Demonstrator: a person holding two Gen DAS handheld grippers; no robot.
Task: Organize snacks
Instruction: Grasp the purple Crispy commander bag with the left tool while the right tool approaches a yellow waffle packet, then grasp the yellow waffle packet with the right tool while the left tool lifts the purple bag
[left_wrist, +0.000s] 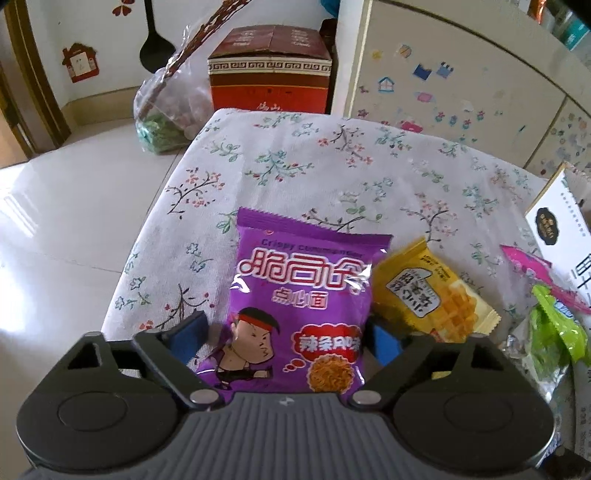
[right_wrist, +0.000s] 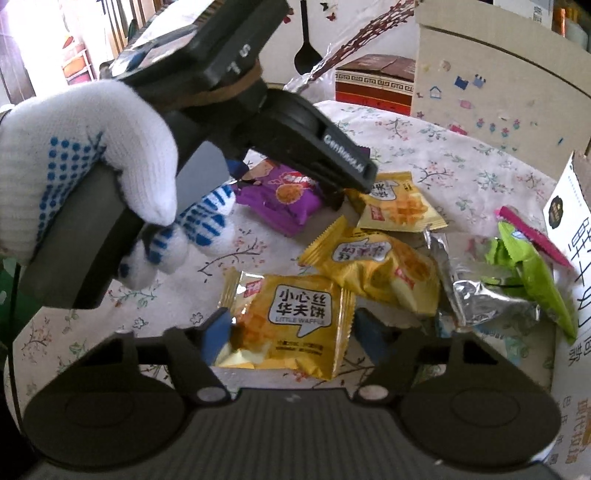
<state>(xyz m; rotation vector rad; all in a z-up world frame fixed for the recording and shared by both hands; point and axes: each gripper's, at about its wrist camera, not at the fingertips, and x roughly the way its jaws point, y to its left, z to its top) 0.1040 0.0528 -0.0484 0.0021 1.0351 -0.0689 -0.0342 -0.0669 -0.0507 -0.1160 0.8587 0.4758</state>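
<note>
My left gripper (left_wrist: 286, 332) has its blue pads on either side of the purple noodle snack packet (left_wrist: 299, 306), apparently closed against its edges, though I cannot confirm firm contact from the left wrist view. That packet sits toward the left edge of the floral tablecloth (left_wrist: 332, 166). My right gripper (right_wrist: 286, 338) straddles a yellow waffle packet (right_wrist: 291, 321), the left pad touching its edge and the right pad just beside it; I cannot tell whether it is clamped. Two further yellow waffle packets (right_wrist: 373, 262) lie just beyond it, one overlapping the other's corner. A silver wrapper (right_wrist: 480, 295) and a green packet (right_wrist: 532, 269) rest against the white carton (right_wrist: 569, 229) at the right edge. My gloved left hand (right_wrist: 85, 162) grips the left gripper's handle. A red box (left_wrist: 269, 70) stands beyond the far edge
</note>
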